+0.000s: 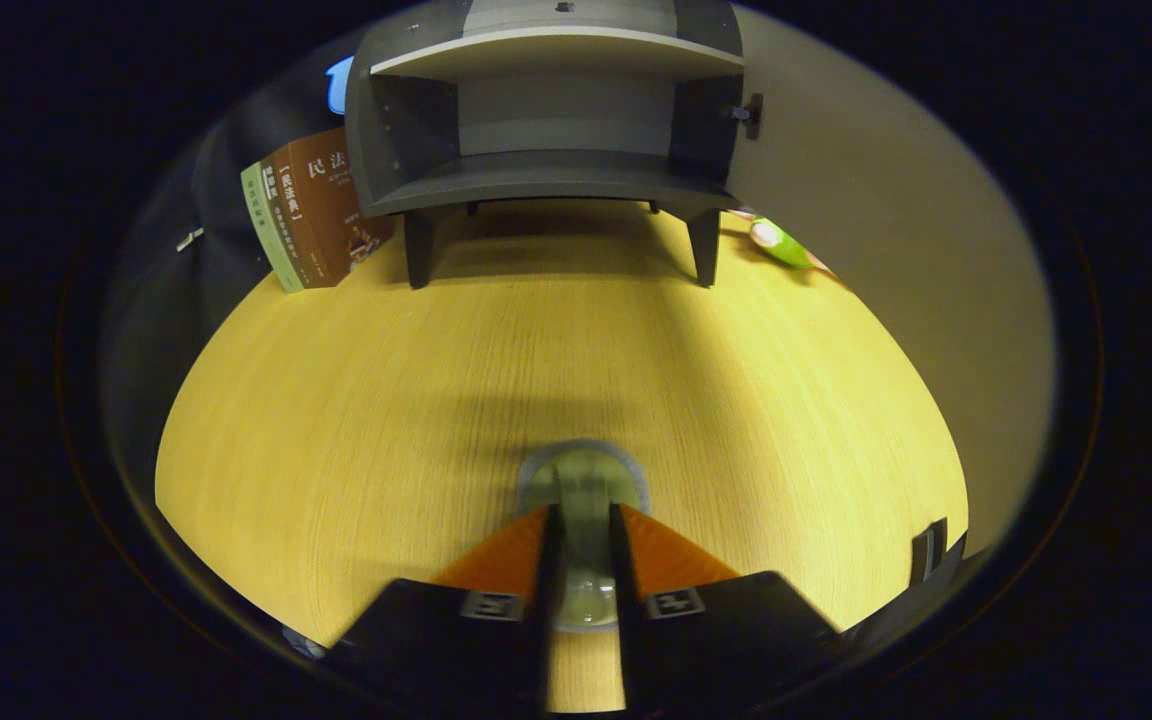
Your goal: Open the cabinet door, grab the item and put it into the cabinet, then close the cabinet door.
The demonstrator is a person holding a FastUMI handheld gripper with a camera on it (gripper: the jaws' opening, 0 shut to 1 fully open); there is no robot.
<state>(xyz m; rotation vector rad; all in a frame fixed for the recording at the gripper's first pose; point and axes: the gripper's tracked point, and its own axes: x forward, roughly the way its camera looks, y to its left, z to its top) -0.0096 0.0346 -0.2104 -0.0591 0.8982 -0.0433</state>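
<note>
A wooden table (356, 400) with a pale yellow grain spreads out ahead of the gripper (584, 520), carrying everything in the scene. At the table's far side, at 12 o'clock from the fingers and well apart from them, a dark grey cabinet (546, 180) stands on short legs, its compartment open to view and crossed by a light-edged shelf (556, 48) above. The cabinet door (866, 200) is swung wide open toward 1 to 2 o'clock, its pale inner face turned this way, with a small dark knob (751, 114) showing at its near edge beside the cabinet's right wall. At about 11 o'clock, just beside the cabinet's left wall, brown and green books (311, 215) stand upright on the table. At roughly 1 o'clock, past the cabinet's right front leg and close to the foot of the open door, a small green packet (779, 243) lies on the table. Nearest of all, a round glass item with a grey rim (584, 478), seemingly a small dish or jar seen from above, sits between the two fingers. The fingers are drawn narrowly together on either side of it and appear to press against it; its far edge reaches just beyond the fingertips.
</note>
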